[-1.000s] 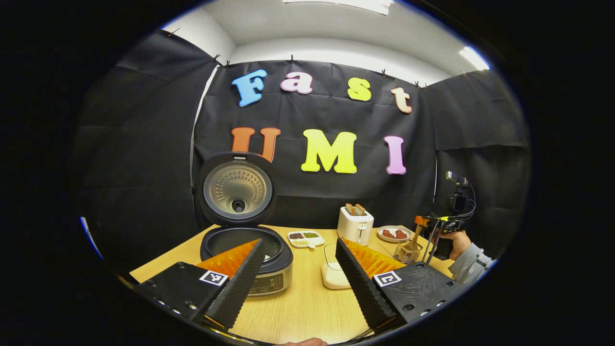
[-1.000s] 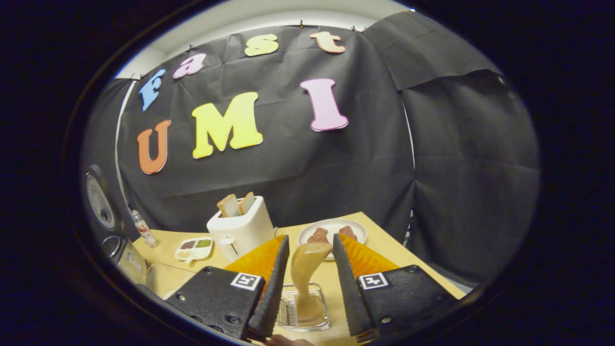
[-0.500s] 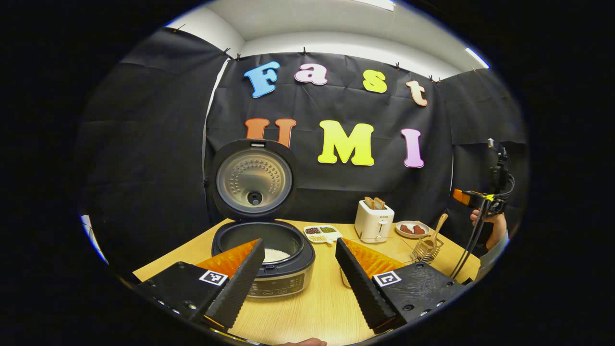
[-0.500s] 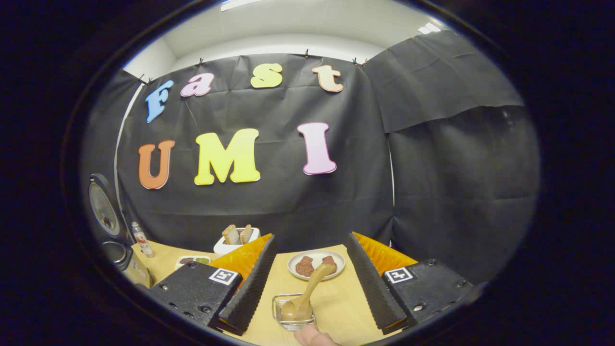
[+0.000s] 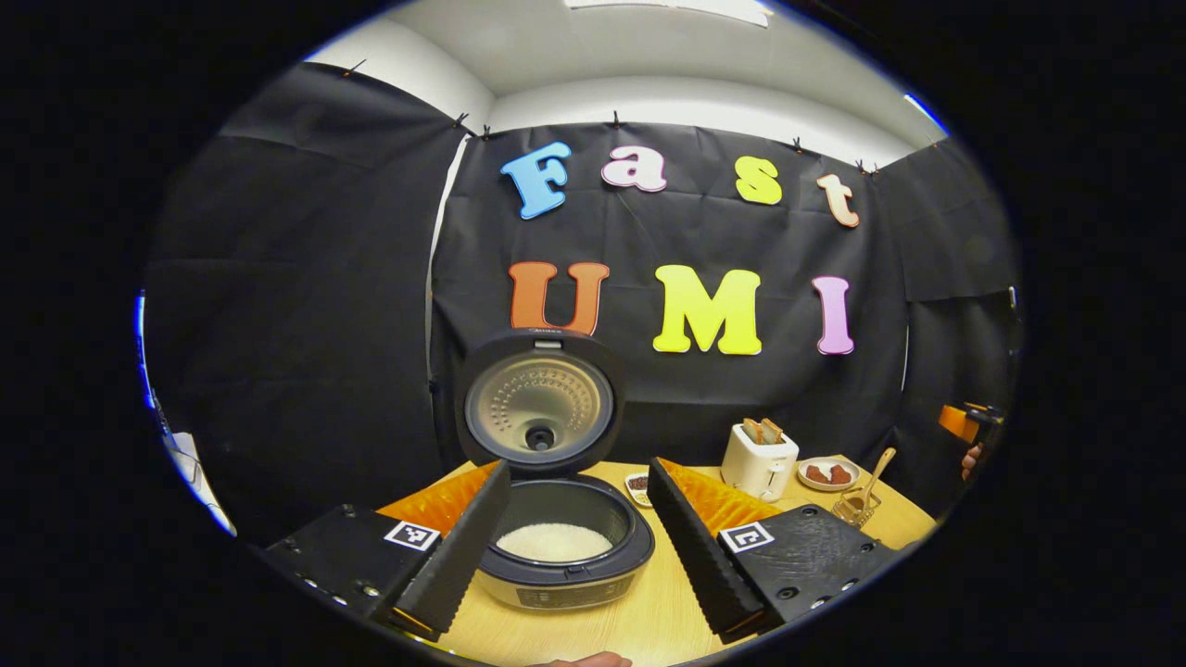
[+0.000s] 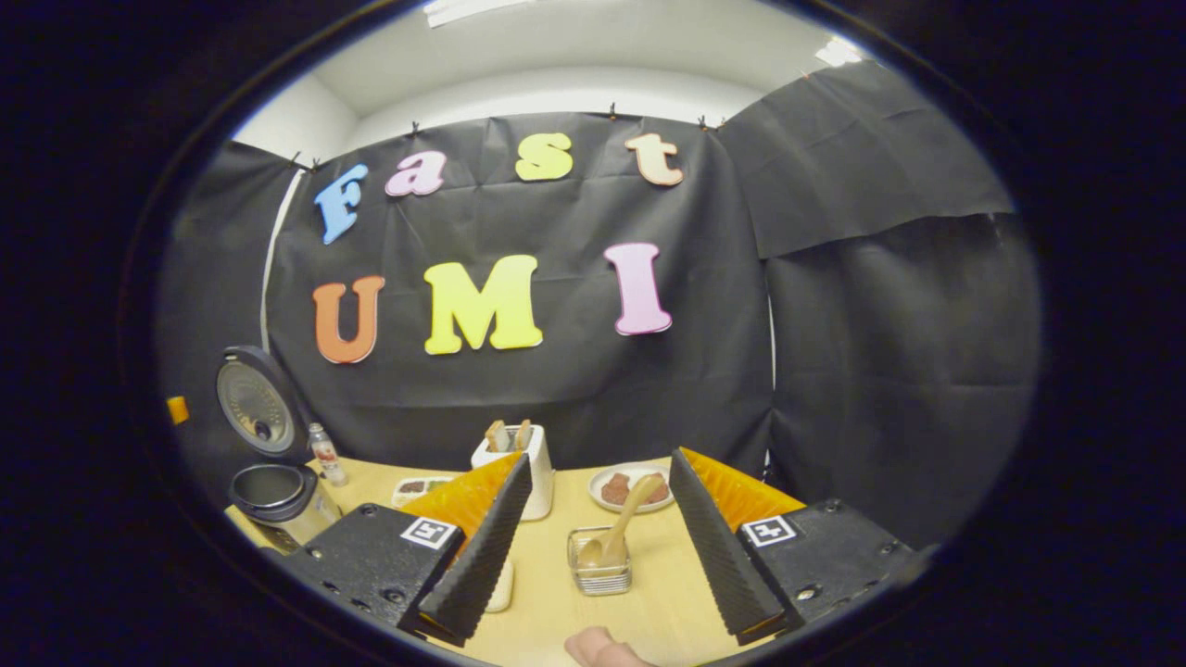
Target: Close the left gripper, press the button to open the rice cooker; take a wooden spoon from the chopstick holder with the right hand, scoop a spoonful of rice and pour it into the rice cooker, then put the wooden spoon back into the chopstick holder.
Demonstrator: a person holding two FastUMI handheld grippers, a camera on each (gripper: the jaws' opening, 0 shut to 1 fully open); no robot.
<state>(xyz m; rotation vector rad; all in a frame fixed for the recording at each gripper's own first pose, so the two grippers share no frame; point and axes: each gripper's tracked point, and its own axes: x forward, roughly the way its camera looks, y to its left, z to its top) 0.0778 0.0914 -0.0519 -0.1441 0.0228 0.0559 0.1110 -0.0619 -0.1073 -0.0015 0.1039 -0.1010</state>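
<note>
The rice cooker [image 5: 565,556] stands open with its lid [image 5: 540,403] upright and white rice in the pot. My left gripper [image 5: 576,468] is open, hanging in front of and above the pot, holding nothing. The wooden spoon [image 6: 625,523] leans in the wire chopstick holder [image 6: 600,572], bowl end down. My right gripper [image 6: 600,459] is open, drawn back from the holder, with the spoon free between and beyond its fingers. In the left gripper view the holder [image 5: 854,506] and spoon [image 5: 876,469] sit at the table's far right, with the right gripper [image 5: 964,424] beyond them.
A white toaster [image 6: 515,463] with bread, a plate of meat [image 6: 635,486], a divided dish [image 6: 417,486] and a small bottle [image 6: 326,454] stand on the wooden table [image 6: 547,602]. The open cooker [image 6: 278,493] is at the left. A white container [image 6: 500,588] lies behind my left finger.
My right gripper opened, left the spoon in the chopstick holder and pulled back. My left gripper drew back and swung, so the cooker now sits centred between its fingers.
</note>
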